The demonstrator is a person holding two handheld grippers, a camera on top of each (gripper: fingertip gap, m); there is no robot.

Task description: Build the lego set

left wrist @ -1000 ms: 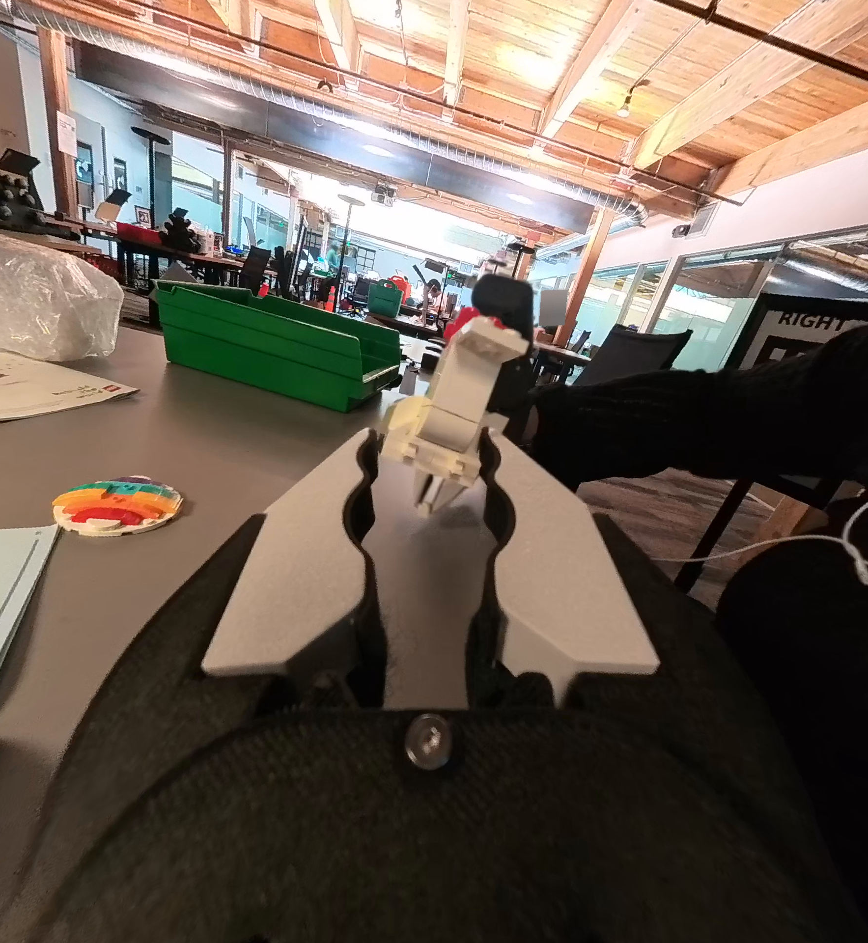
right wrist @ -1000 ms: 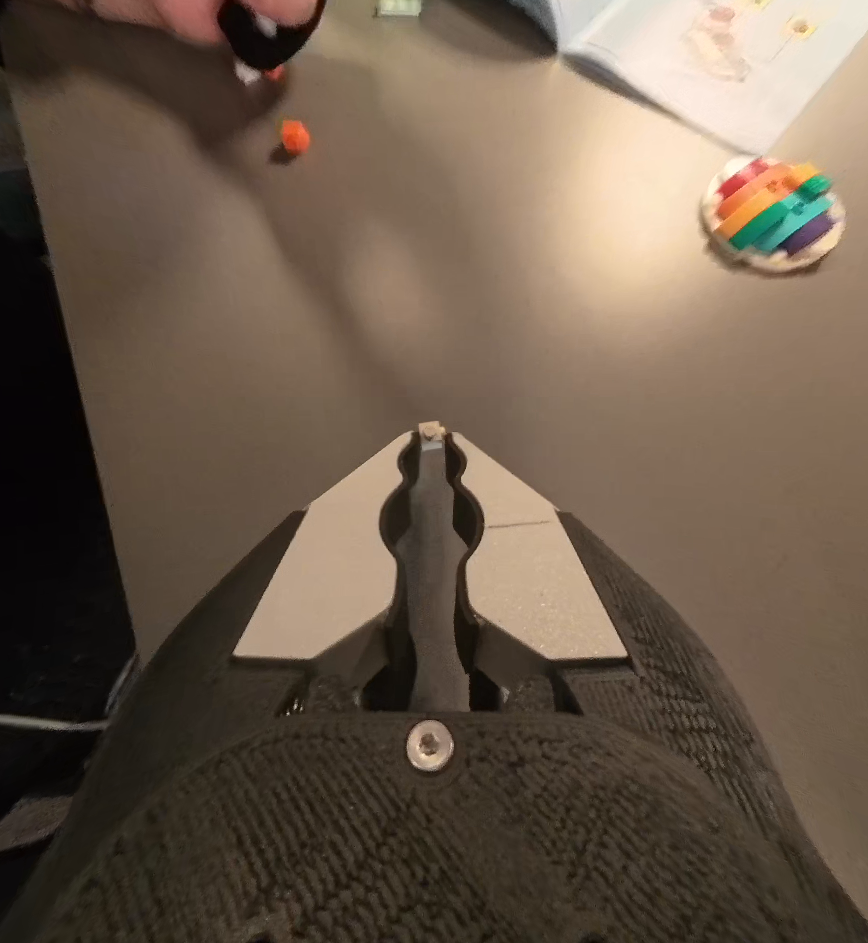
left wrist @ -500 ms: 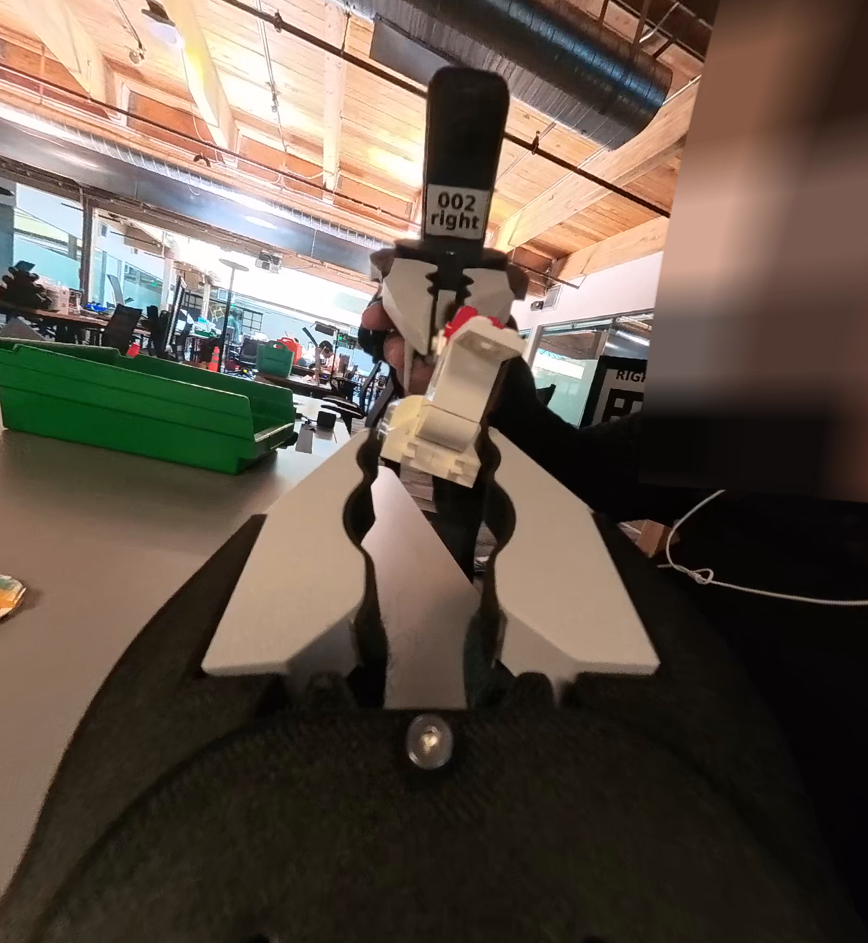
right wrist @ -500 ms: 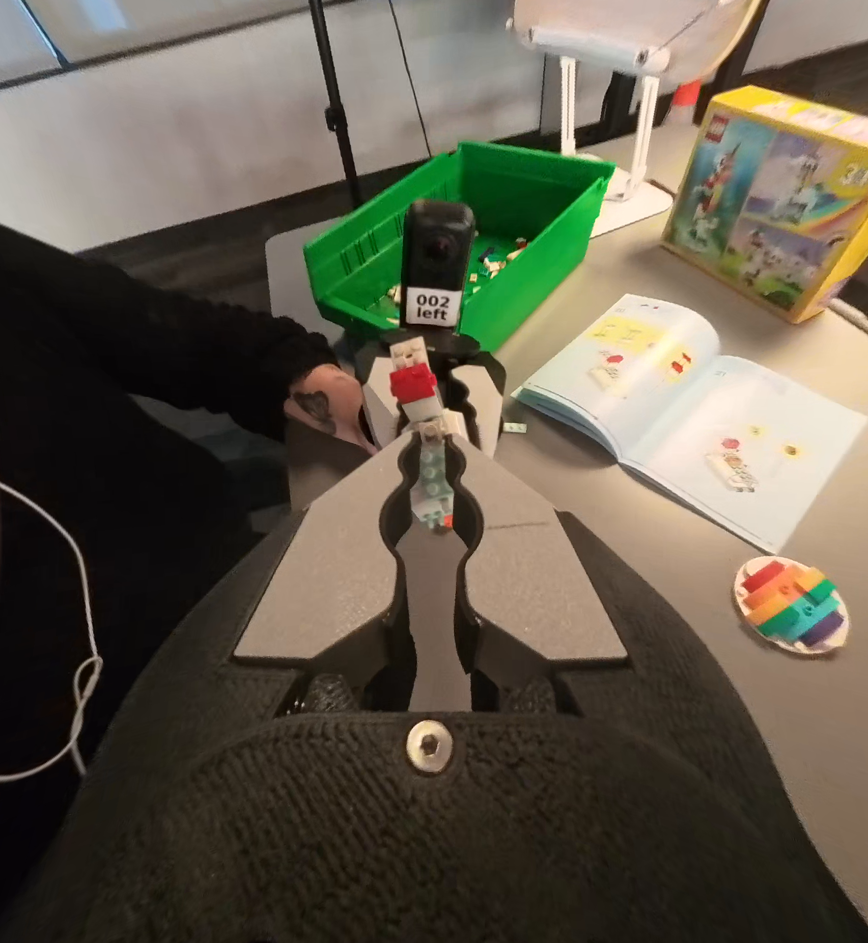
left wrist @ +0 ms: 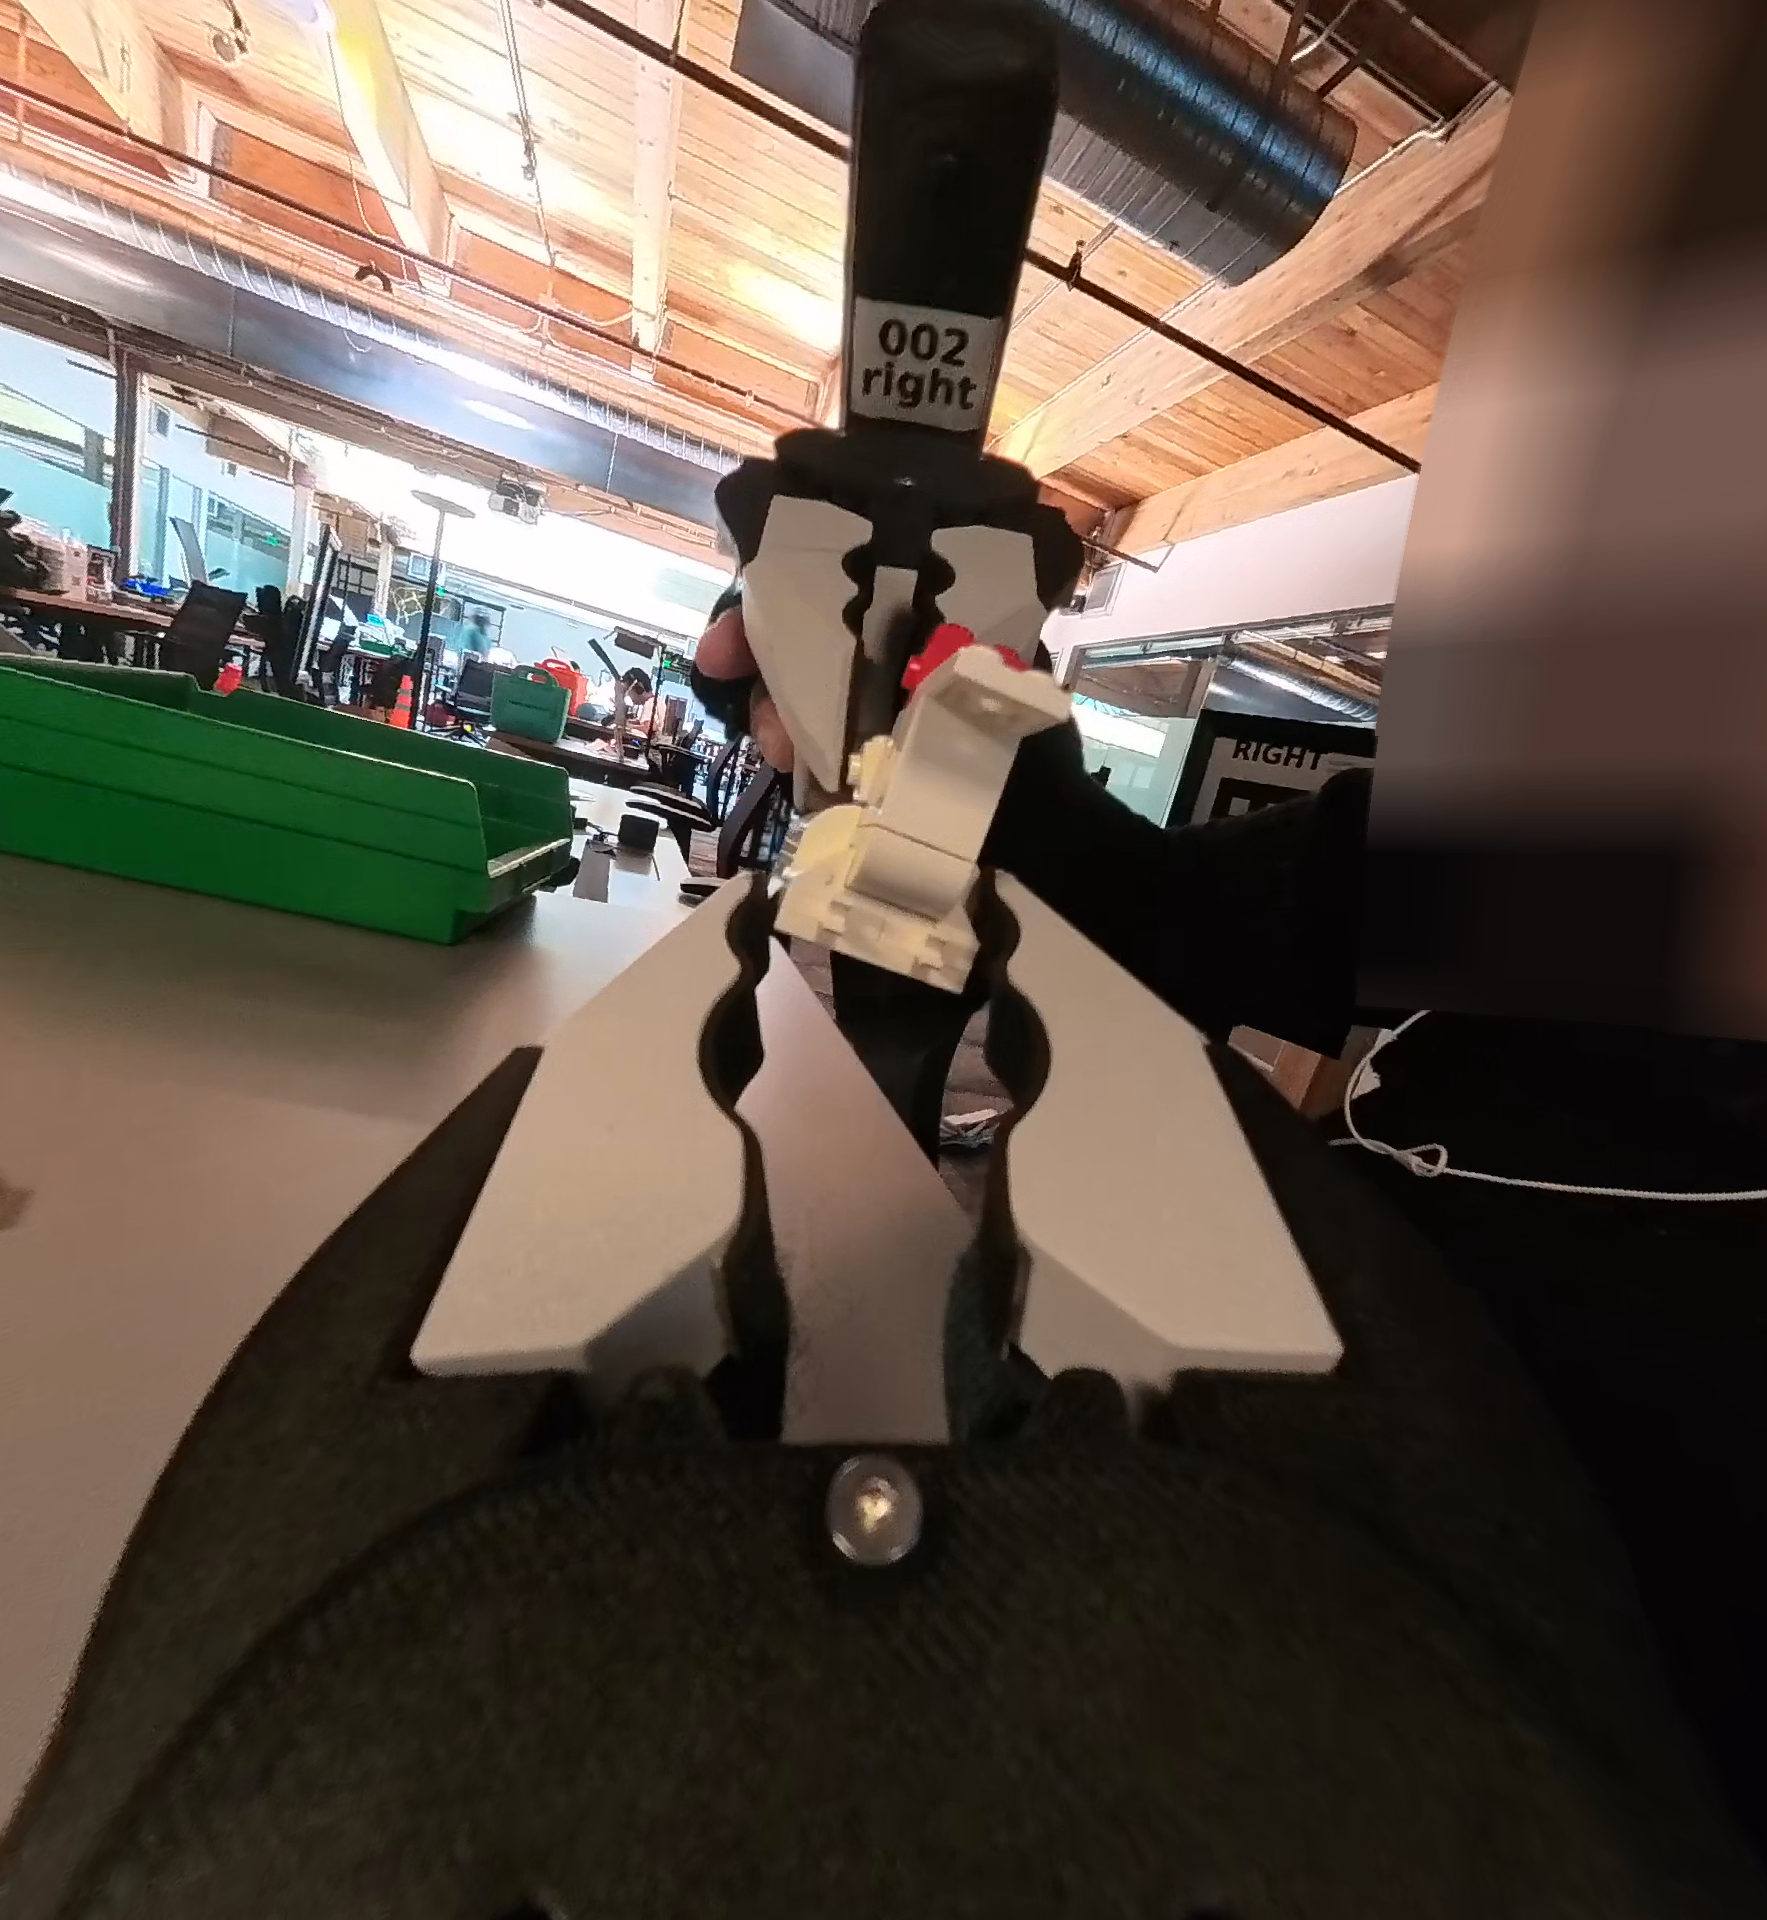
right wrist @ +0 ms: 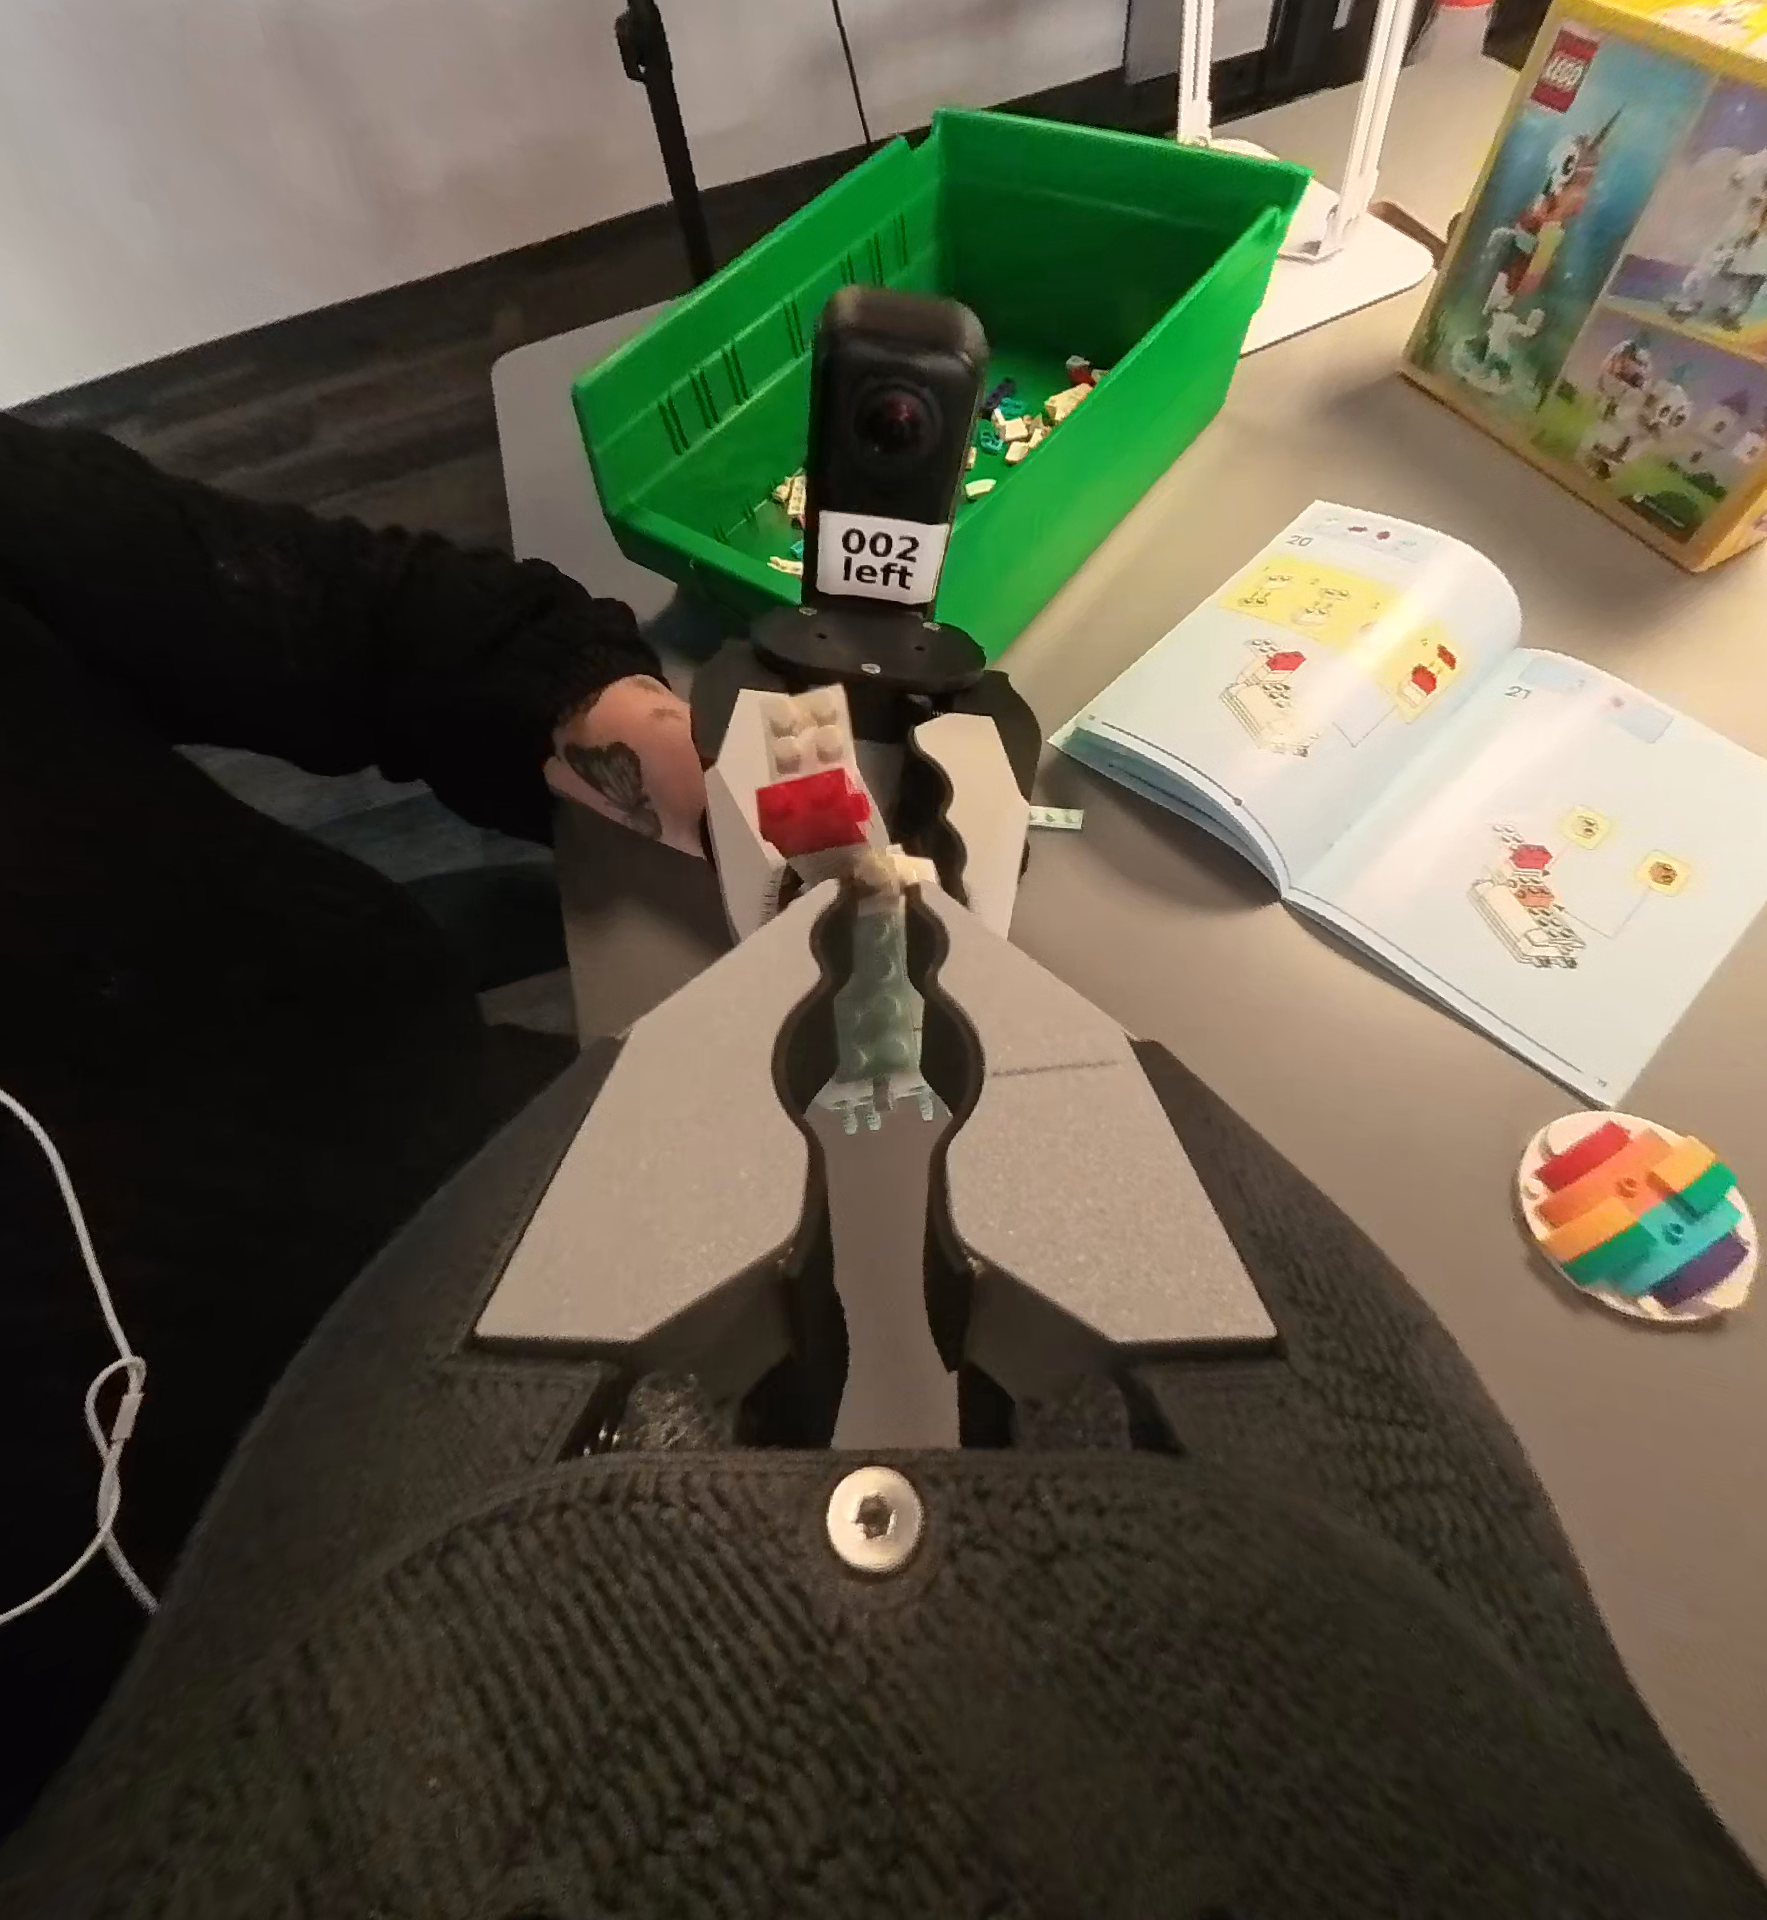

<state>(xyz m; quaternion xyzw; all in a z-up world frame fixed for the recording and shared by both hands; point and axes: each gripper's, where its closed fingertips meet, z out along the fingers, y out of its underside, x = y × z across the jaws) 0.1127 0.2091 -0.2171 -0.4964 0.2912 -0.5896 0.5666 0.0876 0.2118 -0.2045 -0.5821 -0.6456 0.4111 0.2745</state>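
Now you're clamping the white build (left wrist: pixel 889 862) in the left tongs (left wrist: pixel 874 914), lifted off the table (right wrist: pixel 1481 1403), so the right tongs (right wrist: pixel 884 883), pinching a small piece, are meeting it.

Grey table (right wrist: pixel 1481 1455), carrying the items below.
White lamp stand (right wrist: pixel 1357 249), top of the right wrist view, just right of the bin, base flat on the tabletop.
Black tripod pole (right wrist: pixel 666 135), upper left of the same view, beyond the table edge.
Thin white cord (right wrist: pixel 79 1226), left edge, looped over dark fabric.
Timber ceiling (left wrist: pixel 650 187) with black duct (left wrist: pixel 1201 135), top of the left wrist view.
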